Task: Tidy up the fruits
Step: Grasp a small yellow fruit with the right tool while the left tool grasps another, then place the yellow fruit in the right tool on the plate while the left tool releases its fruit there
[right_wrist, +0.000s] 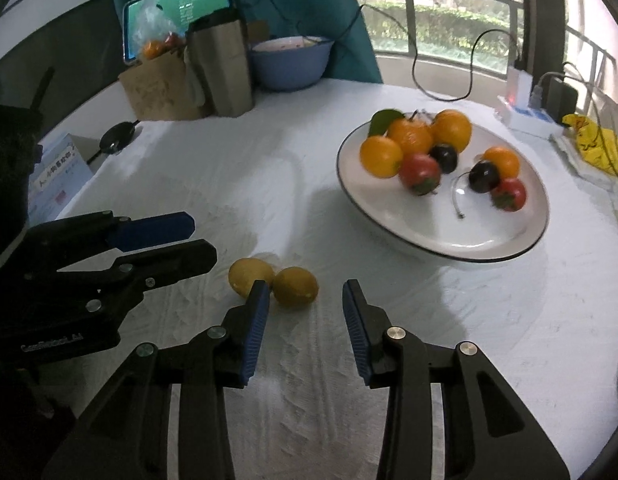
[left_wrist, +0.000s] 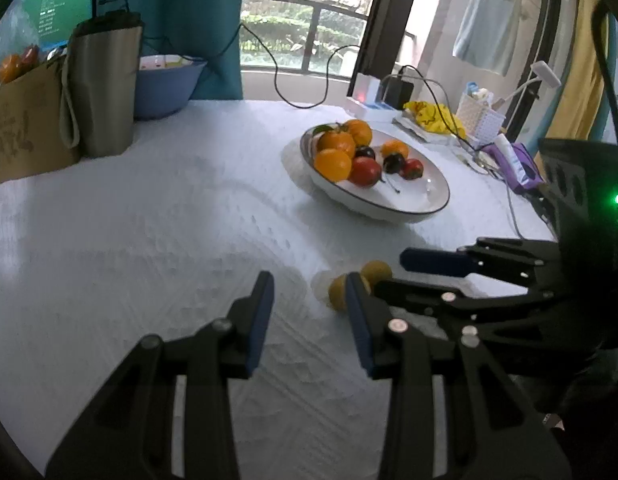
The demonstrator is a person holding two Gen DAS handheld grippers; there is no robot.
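Left wrist view: the left gripper [left_wrist: 309, 312] hangs wide open and empty over the white tablecloth [left_wrist: 149, 240]. Two small yellow fruits [left_wrist: 363, 284] lie touching each other, near the white plate [left_wrist: 425, 196] of oranges and red fruit, partly hidden by a finger.

Right wrist view: the right gripper [right_wrist: 305, 320] is also wide open, empty, the two yellow fruits [right_wrist: 273, 286] just ahead of its left finger. They look light, firm, smooth and likely to roll; grip across the middle. The neighbouring fruit crowds the grasp.
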